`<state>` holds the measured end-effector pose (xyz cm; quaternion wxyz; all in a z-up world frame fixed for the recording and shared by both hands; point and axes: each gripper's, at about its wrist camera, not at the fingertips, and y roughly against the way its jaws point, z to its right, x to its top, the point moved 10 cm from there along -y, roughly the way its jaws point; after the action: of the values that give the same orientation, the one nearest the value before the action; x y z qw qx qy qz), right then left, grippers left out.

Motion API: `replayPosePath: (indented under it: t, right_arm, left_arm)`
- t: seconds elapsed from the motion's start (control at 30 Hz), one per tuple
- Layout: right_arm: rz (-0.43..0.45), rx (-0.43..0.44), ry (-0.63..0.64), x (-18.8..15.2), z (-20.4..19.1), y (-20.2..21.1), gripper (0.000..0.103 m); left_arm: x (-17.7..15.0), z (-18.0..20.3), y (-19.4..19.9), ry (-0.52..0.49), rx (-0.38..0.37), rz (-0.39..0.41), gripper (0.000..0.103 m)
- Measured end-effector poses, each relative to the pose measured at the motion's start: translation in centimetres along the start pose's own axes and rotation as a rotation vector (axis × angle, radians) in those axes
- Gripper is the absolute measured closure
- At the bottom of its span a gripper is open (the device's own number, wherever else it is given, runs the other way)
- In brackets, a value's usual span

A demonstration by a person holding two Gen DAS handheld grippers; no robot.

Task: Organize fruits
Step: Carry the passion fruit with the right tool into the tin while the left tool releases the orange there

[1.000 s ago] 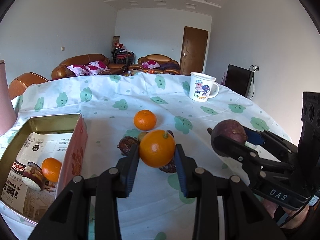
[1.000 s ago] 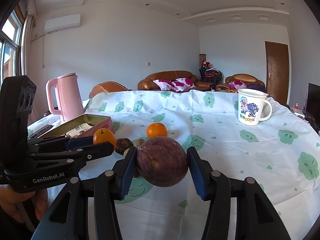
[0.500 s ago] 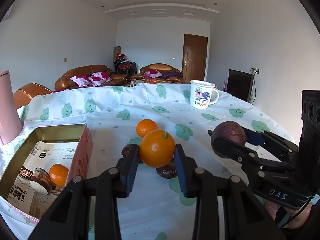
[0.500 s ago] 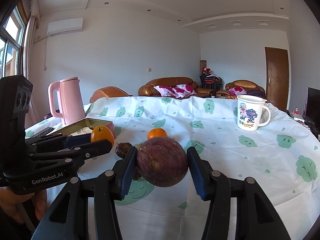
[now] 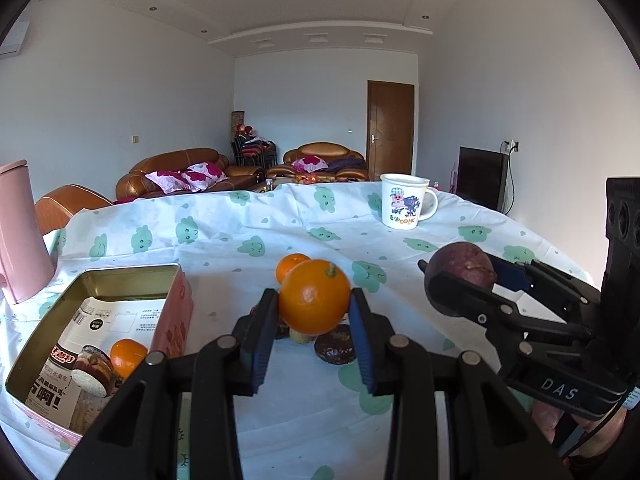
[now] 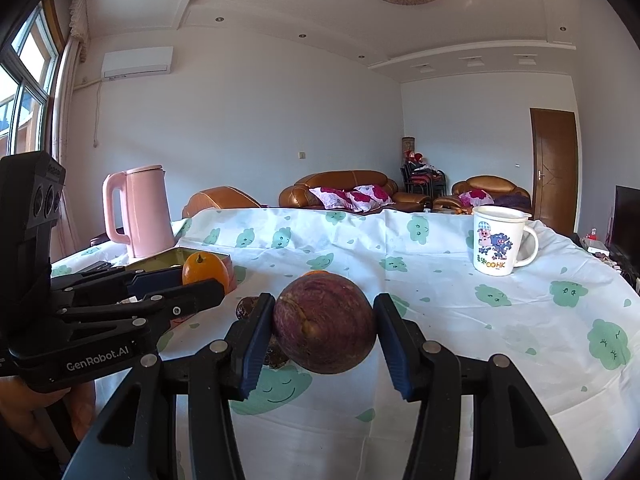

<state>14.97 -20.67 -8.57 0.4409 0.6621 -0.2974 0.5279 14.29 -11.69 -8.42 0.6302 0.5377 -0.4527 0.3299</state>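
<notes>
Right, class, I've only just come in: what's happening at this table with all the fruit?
A person is sorting fruit with a pair of tongs in each hand. The left tongs grip an orange above the table, and the right tongs grip a purple passion fruit. An open tin on the left already holds one orange. Another orange and some dark fruits lie on the patterned tablecloth, not yet sorted.

"GenRobot.AI" on left tongs [image 6: 200, 286], "DAS" on right tongs [image 5: 460, 276], "COHK" on mug [image 5: 402, 206]
</notes>
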Motion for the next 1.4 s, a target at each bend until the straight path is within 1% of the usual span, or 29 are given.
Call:
replayPosePath:
  t: [0.47, 0.73, 0.93, 1.13, 1.27, 1.4]
  right_arm:
    - [0.059, 0.001, 0.013, 0.5, -0.2, 0.9, 0.05]
    - [0.059, -0.003, 0.013, 0.5, -0.2, 0.9, 0.05]
    - [0.01, -0.029, 0.036, 0.5, -0.5, 0.2, 0.05]
    - [-0.026, 0.05, 0.023, 1.9, -2.9, -1.1, 0.05]
    - [-0.056, 0.107, 0.05, 3.0, -5.7, -2.3, 0.05]
    - [-0.11, 0.196, 0.052, 3.6, -9.2, -4.1, 0.05]
  left_arm:
    - [0.7, 0.2, 1.1, -0.026, 0.025, 0.053, 0.066]
    - [1.1, 0.0, 1.5, -0.025, 0.034, 0.067, 0.066]
    - [1.4, -1.1, 2.1, -0.009, 0.048, 0.068, 0.066]
    - [1.7, -4.3, 3.1, 0.026, 0.104, 0.064, 0.066]
    - [1.5, -7.9, 3.8, 0.069, 0.159, 0.051, 0.066]
    - [0.9, -12.1, 4.6, 0.116, 0.23, 0.027, 0.066]
